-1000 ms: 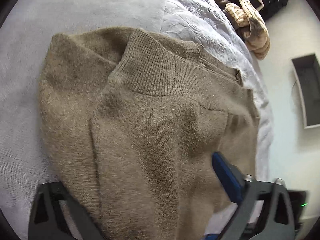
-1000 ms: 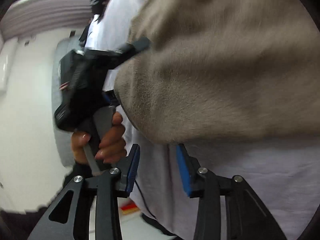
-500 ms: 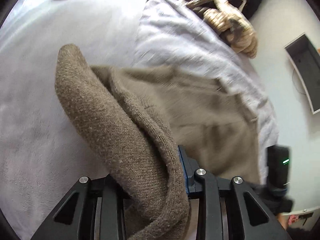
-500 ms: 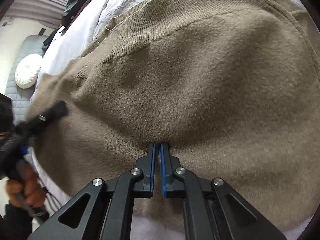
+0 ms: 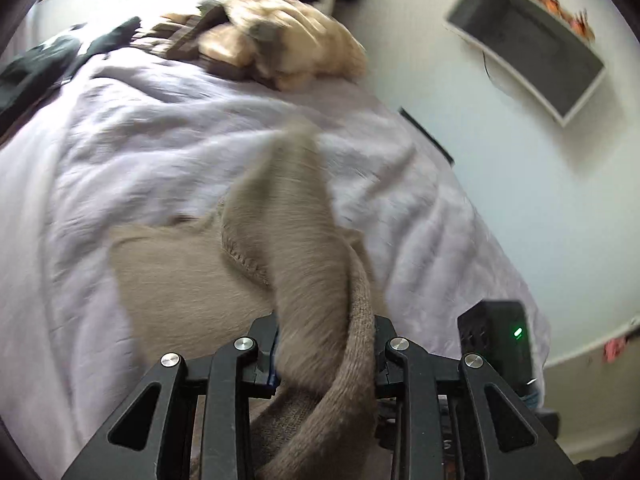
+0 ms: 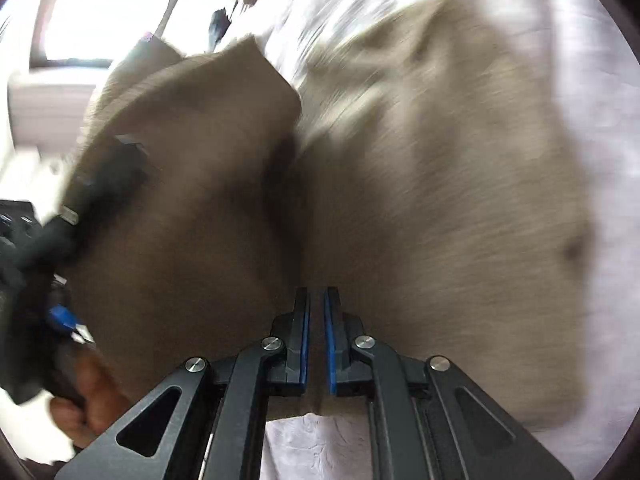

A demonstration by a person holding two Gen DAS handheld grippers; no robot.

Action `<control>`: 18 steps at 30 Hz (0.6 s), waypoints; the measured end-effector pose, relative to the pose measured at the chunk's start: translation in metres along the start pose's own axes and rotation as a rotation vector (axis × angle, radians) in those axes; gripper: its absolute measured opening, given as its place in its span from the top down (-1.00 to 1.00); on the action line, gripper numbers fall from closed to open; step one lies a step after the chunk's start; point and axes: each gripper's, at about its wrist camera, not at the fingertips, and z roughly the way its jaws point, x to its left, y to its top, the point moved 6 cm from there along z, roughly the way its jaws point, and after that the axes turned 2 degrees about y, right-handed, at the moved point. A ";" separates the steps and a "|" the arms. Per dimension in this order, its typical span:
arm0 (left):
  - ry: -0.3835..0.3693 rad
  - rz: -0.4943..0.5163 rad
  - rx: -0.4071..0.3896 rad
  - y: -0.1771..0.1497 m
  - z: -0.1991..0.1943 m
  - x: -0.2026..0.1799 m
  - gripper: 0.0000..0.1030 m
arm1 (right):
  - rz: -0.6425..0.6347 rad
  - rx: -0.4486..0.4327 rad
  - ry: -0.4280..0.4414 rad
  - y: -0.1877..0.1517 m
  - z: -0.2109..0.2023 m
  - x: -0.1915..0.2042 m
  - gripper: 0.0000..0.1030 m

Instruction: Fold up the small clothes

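Observation:
A brown knit sweater [image 5: 180, 280] lies on a bed with a pale lilac cover [image 5: 140, 140]. My left gripper [image 5: 326, 344] is shut on a thick fold of it. That fold is raised off the bed and blurs upward between the jaws. In the right wrist view the sweater [image 6: 440, 200] fills the frame, and the left gripper [image 6: 108, 184] holds the raised flap at the left. My right gripper [image 6: 316, 320] pinches the sweater's near edge. Its blue pads are almost together and are parting by a sliver.
A heap of tan clothes [image 5: 288, 52] and dark garments [image 5: 40, 68] sit at the bed's far end. Off the bed's right side is a dark panel in a white frame [image 5: 528, 40]. A person's hand [image 6: 92, 396] grips the left tool's handle.
The left gripper closed on a fold of the sweater, then lifted it and swung it across. The right gripper shut on the sweater's near edge and moved along with it.

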 end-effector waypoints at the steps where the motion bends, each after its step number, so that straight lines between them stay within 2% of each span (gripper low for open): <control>1: 0.019 0.027 0.026 -0.001 0.016 -0.009 0.39 | 0.035 -0.001 0.014 0.004 -0.006 -0.014 0.83; 4: 0.121 0.116 0.116 -0.017 0.053 -0.026 0.34 | 0.111 0.009 0.014 0.010 -0.006 -0.039 0.79; 5: 0.142 0.141 0.138 -0.022 0.062 -0.031 0.19 | 0.147 0.014 0.031 0.010 -0.006 -0.051 0.79; 7: 0.144 0.162 0.141 -0.030 0.064 -0.035 0.09 | 0.195 0.008 0.093 0.010 -0.008 -0.060 0.80; 9: 0.128 0.161 0.115 -0.031 0.053 -0.037 0.09 | 0.225 -0.015 0.129 0.010 -0.014 -0.067 0.80; 10: 0.132 0.162 0.103 -0.030 0.048 -0.037 0.02 | 0.237 -0.026 0.143 0.012 -0.015 -0.068 0.80; 11: 0.143 0.164 0.089 -0.029 0.042 -0.037 -0.30 | 0.269 -0.050 0.177 0.014 -0.019 -0.072 0.79; 12: 0.166 0.164 0.065 -0.028 0.033 -0.035 -0.48 | 0.291 -0.065 0.200 0.016 -0.025 -0.077 0.75; 13: 0.193 0.163 0.034 -0.025 0.024 -0.033 -0.74 | 0.334 -0.095 0.260 0.018 -0.029 -0.081 0.47; 14: 0.210 0.161 0.007 -0.023 0.015 -0.031 -0.77 | 0.384 -0.128 0.323 0.020 -0.034 -0.086 0.04; 16: 0.242 0.143 -0.031 -0.018 0.002 -0.023 -0.77 | 0.430 -0.165 0.407 0.025 -0.043 -0.090 -0.21; 18: 0.276 0.108 -0.043 -0.018 -0.008 -0.007 -0.77 | 0.441 -0.166 0.473 0.036 -0.046 -0.090 -0.22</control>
